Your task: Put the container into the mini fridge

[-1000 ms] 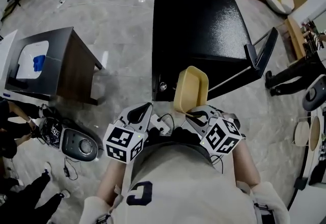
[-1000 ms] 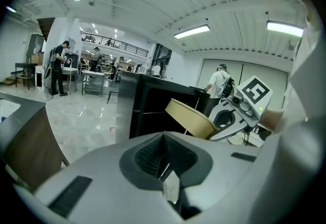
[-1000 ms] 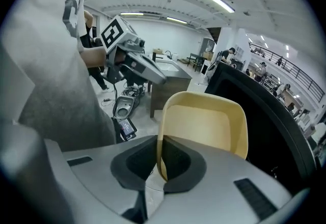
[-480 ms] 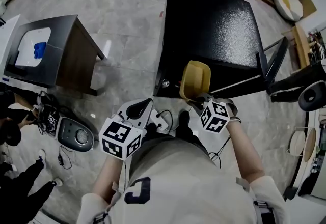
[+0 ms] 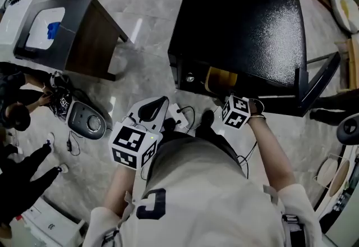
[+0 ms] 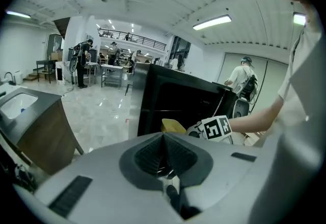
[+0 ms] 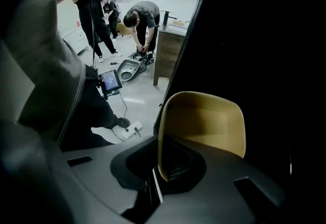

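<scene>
A: Head view, how far along?
B: My right gripper (image 5: 229,100) holds the container (image 5: 220,79) partway inside the mini fridge (image 5: 241,21), far right.
A: Left gripper view?
B: My left gripper (image 6: 163,159): fingers pressed together, empty.
A: Right gripper view?
B: Fingers pinch its rim. Setting down and letting go are left, I judge.

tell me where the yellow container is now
In the head view the yellow container sits right of centre, clamped in the right claw and poking into the open front of the mini fridge.

Head view: steeply down onto the mini fridge (image 5: 247,21). Right gripper view: close against the container (image 7: 204,126), fridge interior beyond. Left gripper view: farther back, level — same fridge and container.
</scene>
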`<state>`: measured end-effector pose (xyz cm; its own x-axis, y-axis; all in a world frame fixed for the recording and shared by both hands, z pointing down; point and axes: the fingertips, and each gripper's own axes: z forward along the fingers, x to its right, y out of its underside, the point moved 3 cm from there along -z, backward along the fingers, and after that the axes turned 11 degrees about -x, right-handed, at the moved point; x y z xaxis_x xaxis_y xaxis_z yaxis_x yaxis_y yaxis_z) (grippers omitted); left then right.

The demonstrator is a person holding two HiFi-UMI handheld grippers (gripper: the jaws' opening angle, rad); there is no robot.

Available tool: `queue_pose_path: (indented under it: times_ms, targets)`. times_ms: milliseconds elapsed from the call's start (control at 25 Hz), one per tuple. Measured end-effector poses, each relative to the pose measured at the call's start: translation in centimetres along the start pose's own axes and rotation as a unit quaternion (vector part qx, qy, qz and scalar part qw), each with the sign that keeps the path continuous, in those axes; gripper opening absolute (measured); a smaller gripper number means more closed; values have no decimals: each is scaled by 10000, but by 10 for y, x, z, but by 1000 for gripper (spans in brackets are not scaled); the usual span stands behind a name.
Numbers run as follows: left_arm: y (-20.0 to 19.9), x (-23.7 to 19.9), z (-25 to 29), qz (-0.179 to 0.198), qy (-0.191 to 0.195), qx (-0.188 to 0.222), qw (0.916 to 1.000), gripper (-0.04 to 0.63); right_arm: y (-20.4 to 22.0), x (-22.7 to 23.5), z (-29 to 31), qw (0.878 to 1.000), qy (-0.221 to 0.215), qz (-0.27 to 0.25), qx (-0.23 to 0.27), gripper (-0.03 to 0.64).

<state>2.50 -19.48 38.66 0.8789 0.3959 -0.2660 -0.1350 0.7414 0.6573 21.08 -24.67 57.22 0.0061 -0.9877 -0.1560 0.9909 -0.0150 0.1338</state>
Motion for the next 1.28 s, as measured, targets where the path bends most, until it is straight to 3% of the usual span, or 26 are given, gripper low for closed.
queue_pose_path:
  times_ms: [440, 520, 720, 960, 1280]
  targets:
    - [8, -10, 5, -290, -282, -30, 9992, 54, 7, 28, 40, 9999, 77, 40, -117, 35]
    - [12, -8, 6, -309, -212, -84, 9993, 54, 6, 28, 48, 9999, 74, 52, -136, 35]
    - [15, 8, 18, -576, 429, -109, 9974, 54, 17, 36, 58, 9994, 175, 171, -227, 35]
    - [25, 15, 21, -422, 557, -244, 9973, 54, 30, 39, 73, 9984, 117, 333, -445, 35]
    - [41, 7, 17, -552, 594, -370, 9960, 54, 34, 53, 83, 9965, 354, 457, -605, 35]
